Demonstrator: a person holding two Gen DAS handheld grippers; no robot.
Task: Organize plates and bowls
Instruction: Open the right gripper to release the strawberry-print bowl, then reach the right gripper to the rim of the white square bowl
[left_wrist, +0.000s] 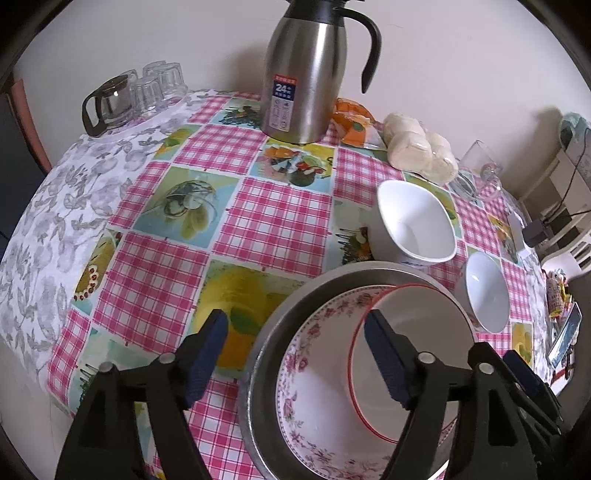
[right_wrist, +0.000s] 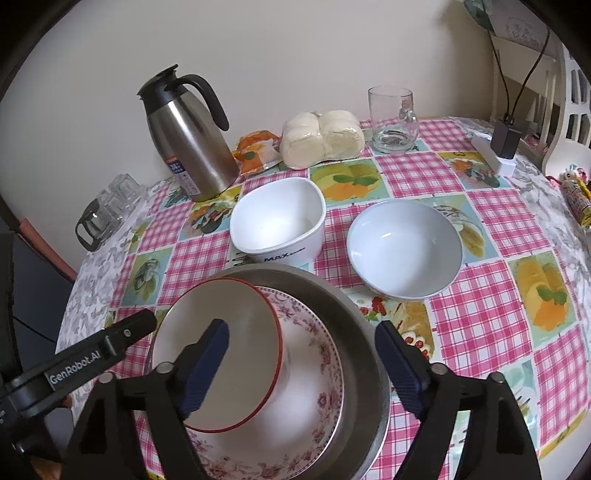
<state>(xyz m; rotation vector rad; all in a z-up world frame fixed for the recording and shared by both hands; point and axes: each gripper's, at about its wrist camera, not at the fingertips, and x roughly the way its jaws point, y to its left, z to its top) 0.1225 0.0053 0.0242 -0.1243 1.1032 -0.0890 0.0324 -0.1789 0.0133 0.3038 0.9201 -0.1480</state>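
A steel basin holds a pink floral plate, and a red-rimmed white bowl rests inside that. My left gripper is open, one finger outside the stack's left rim and one over the red-rimmed bowl, with no pad pressing. My right gripper is open too, straddling the right rim the same way. Behind the stack stand a white square bowl and a white round bowl, both empty.
A steel thermos jug stands at the back by the wall, beside bagged buns and a glass mug. A glass carafe with tumblers sits far left. A charger lies far right.
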